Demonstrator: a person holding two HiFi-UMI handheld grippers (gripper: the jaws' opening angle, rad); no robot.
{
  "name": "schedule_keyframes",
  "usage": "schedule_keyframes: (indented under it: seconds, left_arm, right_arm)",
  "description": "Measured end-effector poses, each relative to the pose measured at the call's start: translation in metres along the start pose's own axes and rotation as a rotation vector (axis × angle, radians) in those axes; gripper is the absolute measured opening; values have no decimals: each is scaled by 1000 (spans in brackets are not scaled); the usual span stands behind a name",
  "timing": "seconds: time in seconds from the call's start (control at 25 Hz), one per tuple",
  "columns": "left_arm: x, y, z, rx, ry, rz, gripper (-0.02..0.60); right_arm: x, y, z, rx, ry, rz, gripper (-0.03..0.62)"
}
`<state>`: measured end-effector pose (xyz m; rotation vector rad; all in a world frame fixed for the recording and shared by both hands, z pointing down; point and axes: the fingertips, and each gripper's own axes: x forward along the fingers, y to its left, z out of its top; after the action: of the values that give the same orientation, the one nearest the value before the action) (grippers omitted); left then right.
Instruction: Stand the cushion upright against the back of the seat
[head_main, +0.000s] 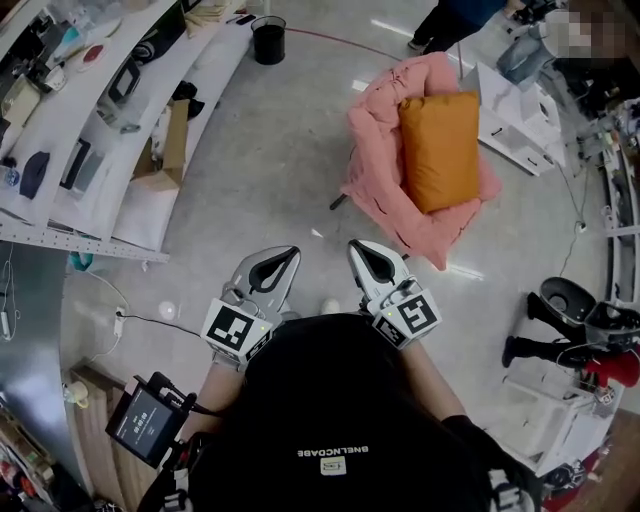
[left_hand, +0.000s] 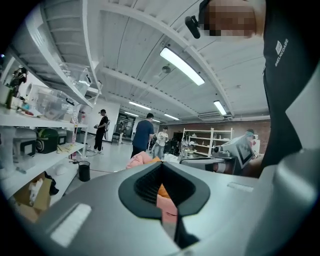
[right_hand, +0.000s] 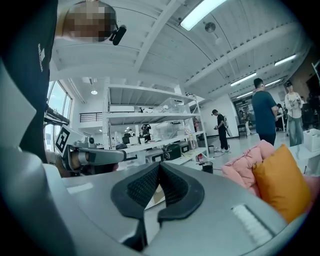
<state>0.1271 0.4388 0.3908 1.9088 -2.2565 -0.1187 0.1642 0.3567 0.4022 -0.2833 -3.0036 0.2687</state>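
Observation:
An orange cushion (head_main: 440, 148) stands upright on a seat draped in a pink quilted cover (head_main: 378, 165), leaning against its back. The right gripper view shows the same cushion (right_hand: 281, 182) at the right edge, on the pink seat (right_hand: 245, 167). Through the left gripper's jaws I glimpse a bit of the orange cushion (left_hand: 161, 190) and pink cover (left_hand: 139, 160). My left gripper (head_main: 291, 252) and right gripper (head_main: 357, 246) hover side by side close to my body, well short of the seat. Both are shut and hold nothing.
White shelving (head_main: 130, 130) with boxes and gear runs along the left. A black bin (head_main: 268, 40) stands on the floor at the back. A white table (head_main: 520, 110) sits right of the seat, and black boots (head_main: 545, 330) lie at right. Several people (left_hand: 144, 134) stand in the distance.

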Motion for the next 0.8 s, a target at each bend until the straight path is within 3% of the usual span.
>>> schedule_keyframes:
  seconds: [0.28,0.48,0.8]
  left_arm:
    - [-21,30,-7,3,12,-44,17]
    - [-25,54,-4,-9,16,-41,17]
    - [7,76,-15,1,40,-48,17]
  right_arm:
    - [26,9,-10,-1,22,-58,3]
    - [43,18,-10,8,8,-50,3]
    - [65,-21,-23,22,29,-88,3]
